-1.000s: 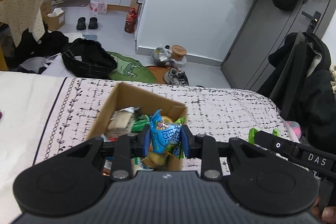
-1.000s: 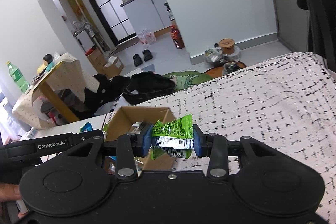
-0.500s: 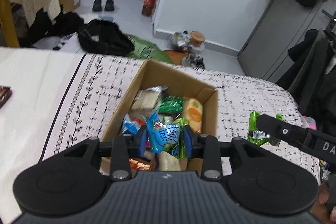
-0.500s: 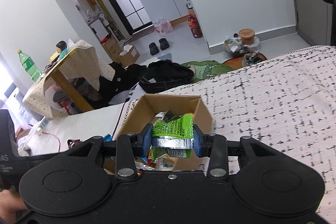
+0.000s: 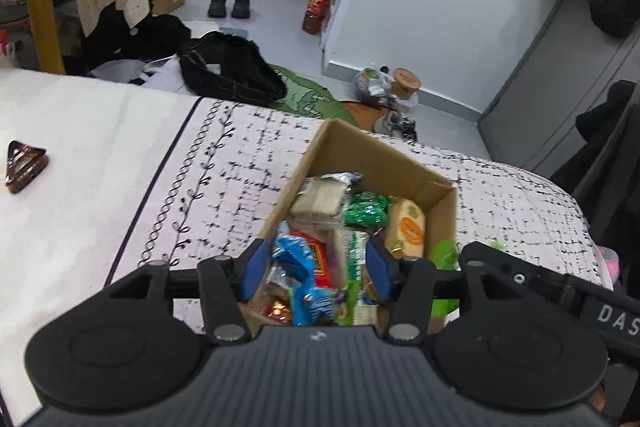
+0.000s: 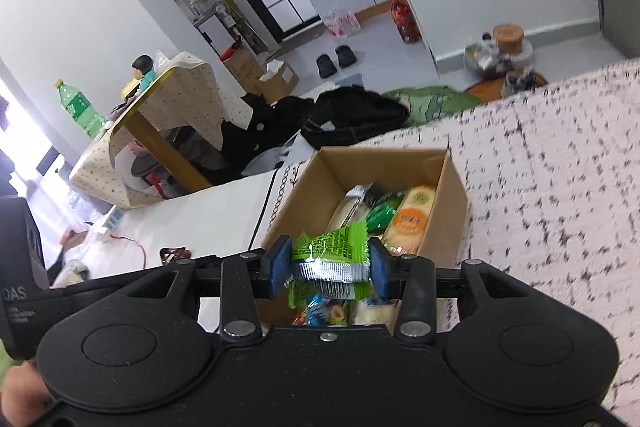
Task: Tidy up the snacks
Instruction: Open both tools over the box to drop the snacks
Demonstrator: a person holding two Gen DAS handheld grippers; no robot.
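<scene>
Over the cardboard box (image 6: 454, 227), right hand-held gripper (image 6: 329, 269) opening, green packet (image 6: 332, 255) between.

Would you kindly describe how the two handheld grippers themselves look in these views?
Both the left gripper and the right gripper are matte black plastic, with two round discs, silver screws and blue fingertip pads. Each one's housing, seen from the other's camera, bears white lettering.

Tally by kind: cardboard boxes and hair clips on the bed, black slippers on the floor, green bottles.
Cardboard boxes: 1
Hair clips: 1
Black slippers: 2
Green bottles: 1
Total: 5
</scene>
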